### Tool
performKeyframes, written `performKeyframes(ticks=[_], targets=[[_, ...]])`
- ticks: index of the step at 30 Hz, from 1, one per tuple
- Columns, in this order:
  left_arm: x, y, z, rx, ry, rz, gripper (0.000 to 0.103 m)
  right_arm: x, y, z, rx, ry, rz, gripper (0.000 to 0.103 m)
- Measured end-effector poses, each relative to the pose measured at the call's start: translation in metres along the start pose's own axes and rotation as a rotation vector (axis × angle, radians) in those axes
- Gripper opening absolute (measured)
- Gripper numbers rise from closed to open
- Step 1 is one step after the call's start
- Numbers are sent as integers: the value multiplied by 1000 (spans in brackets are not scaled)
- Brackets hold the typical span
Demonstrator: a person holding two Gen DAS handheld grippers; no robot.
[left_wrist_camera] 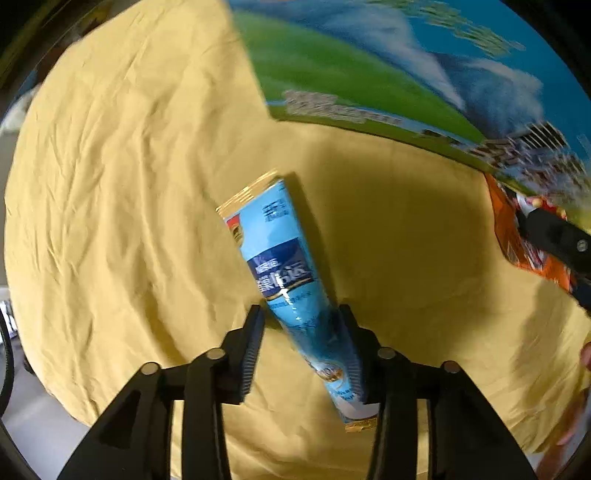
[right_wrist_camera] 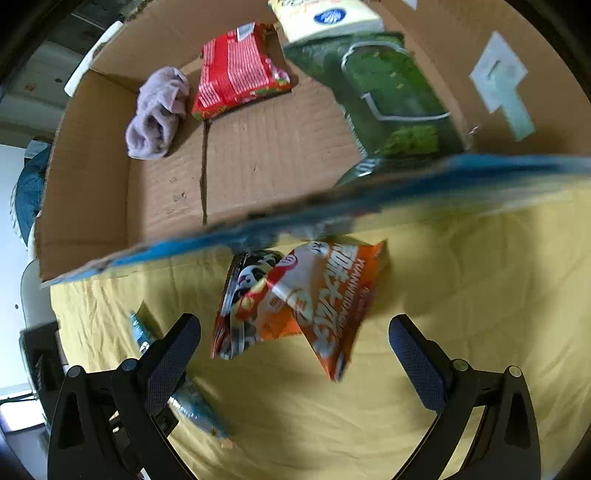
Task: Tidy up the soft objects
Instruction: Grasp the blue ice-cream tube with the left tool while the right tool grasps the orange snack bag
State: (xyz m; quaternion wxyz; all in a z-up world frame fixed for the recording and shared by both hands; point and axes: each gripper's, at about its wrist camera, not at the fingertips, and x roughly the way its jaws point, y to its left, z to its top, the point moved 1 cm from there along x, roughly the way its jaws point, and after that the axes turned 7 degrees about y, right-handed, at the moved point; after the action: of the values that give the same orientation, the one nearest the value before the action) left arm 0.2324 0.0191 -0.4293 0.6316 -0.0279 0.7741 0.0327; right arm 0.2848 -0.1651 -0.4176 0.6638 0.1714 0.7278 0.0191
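Note:
My left gripper is open around a light blue snack packet that lies on the yellow cloth; its right pad touches the packet and a gap shows at the left pad. My right gripper is wide open and empty, just in front of an orange snack bag and a panda-print bag lying together beside the cardboard box. The blue packet also shows in the right wrist view, behind my left finger. The box holds a purple cloth, a red packet, a green bag and a cream pack.
The box's printed blue and green outer wall stands at the cloth's far right in the left wrist view. The orange bag and my right gripper's finger show at that view's right edge. The cloth's left edge drops to a grey floor.

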Motion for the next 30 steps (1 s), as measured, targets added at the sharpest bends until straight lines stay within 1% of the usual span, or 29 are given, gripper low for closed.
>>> performKeyframes(ticks=[1, 4, 5, 6, 7, 8, 10, 11, 12, 13, 15, 17, 19, 21, 23, 27, 30], targets=[[2, 4, 0, -15, 5, -3, 50, 3, 1, 1, 2, -1, -2, 103], [2, 10, 0, -43, 0, -12, 53, 10, 3, 6, 4, -14, -25, 103], [1, 10, 2, -47, -2, -14, 53, 10, 4, 8, 1, -22, -30, 101], [0, 9, 2, -47, -8, -10, 53, 11, 6, 9, -5, -24, -38, 94], [-1, 6, 2, -42, -13, -2, 53, 12, 8, 11, -11, -21, -48, 91], [-1, 5, 5, -36, -16, 4, 52, 12, 10, 12, -19, -17, -48, 82], [-10, 7, 12, -31, -17, 7, 48, 13, 15, 10, -38, -3, -64, 78], [-12, 5, 12, -30, -16, 0, 44, 14, 18, 9, -47, -1, -70, 76], [-13, -2, 12, -26, -13, -15, 36, 14, 21, 6, -57, 0, -78, 73], [-12, -6, 16, -19, -11, -14, 32, 15, 24, 4, -67, 6, -85, 71], [-15, -20, 19, 3, -15, 4, 30, 15, 27, -2, -85, 16, -90, 63], [-18, -31, 17, 18, -16, 3, 27, 13, 28, -8, -103, 20, -108, 61], [-17, -41, 12, 41, -13, 3, 24, 12, 26, -15, -108, 33, -106, 59], [-16, -57, 1, 69, -13, 6, 23, 11, 22, -21, -112, 38, -115, 59], [-15, -65, -4, 97, -9, 0, 22, 9, 16, -30, -111, 45, -122, 59], [-14, -88, -24, 154, -7, 16, 22, 4, 1, -50, -108, 66, -134, 59], [-12, -99, -30, 164, -19, 34, 23, 3, -8, -66, -105, 86, -149, 59]])
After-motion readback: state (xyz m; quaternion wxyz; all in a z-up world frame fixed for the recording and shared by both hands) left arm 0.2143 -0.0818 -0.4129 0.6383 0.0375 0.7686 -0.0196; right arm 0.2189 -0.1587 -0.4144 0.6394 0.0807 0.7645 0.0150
